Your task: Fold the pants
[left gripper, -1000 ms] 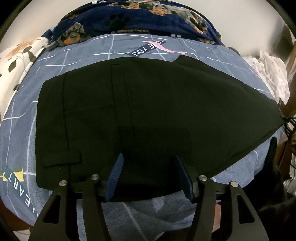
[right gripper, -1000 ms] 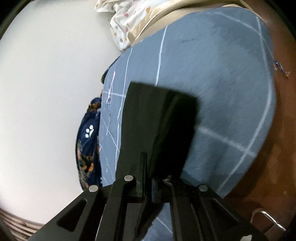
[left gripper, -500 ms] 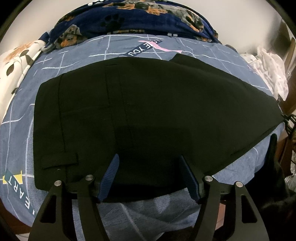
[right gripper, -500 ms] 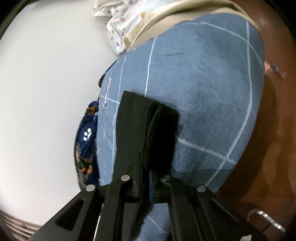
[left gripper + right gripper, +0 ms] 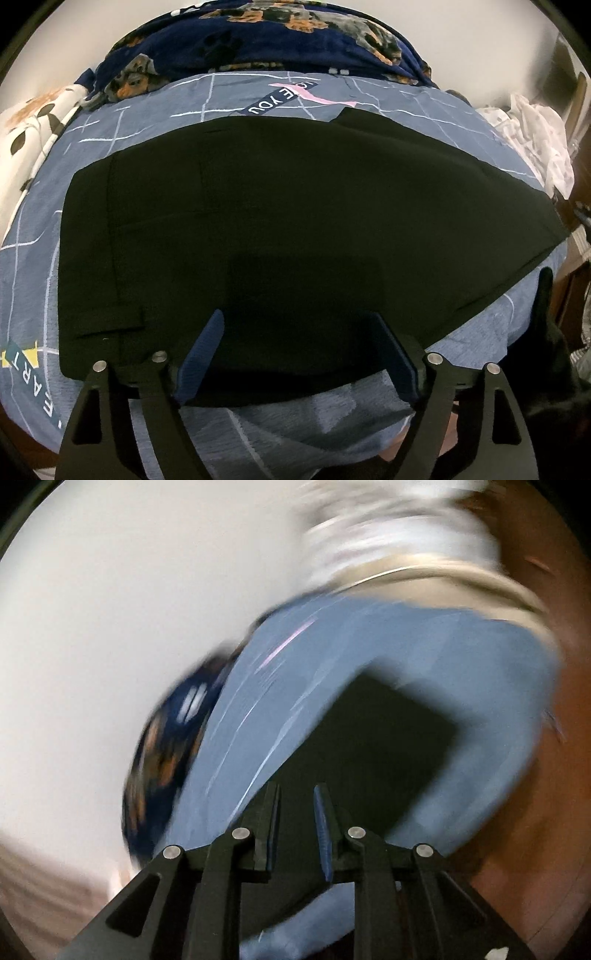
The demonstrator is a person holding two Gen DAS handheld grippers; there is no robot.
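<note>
Black pants (image 5: 288,221) lie spread flat across the blue grid-patterned bed cover (image 5: 461,110), waistband at the left, legs running to the right. My left gripper (image 5: 297,325) hovers over their near edge with its jaws opening wide; the blue pads (image 5: 207,343) press on nothing. The right wrist view is blurred by motion. There the leg end of the pants (image 5: 388,731) lies on the cover below my right gripper (image 5: 295,801), whose jaws are opening, with a narrow gap and no cloth between them.
A dark blue dog-print blanket (image 5: 280,37) is bunched at the far side of the bed. A white leaf-print pillow (image 5: 33,122) lies at the left, and pale spotted cloth (image 5: 535,140) at the right. Brown wood (image 5: 546,812) borders the bed.
My left gripper's jaws have spread wider over the pants' near edge. My right gripper has let go of the leg end, lifted off it and rolled; the leg end now lies flat.
</note>
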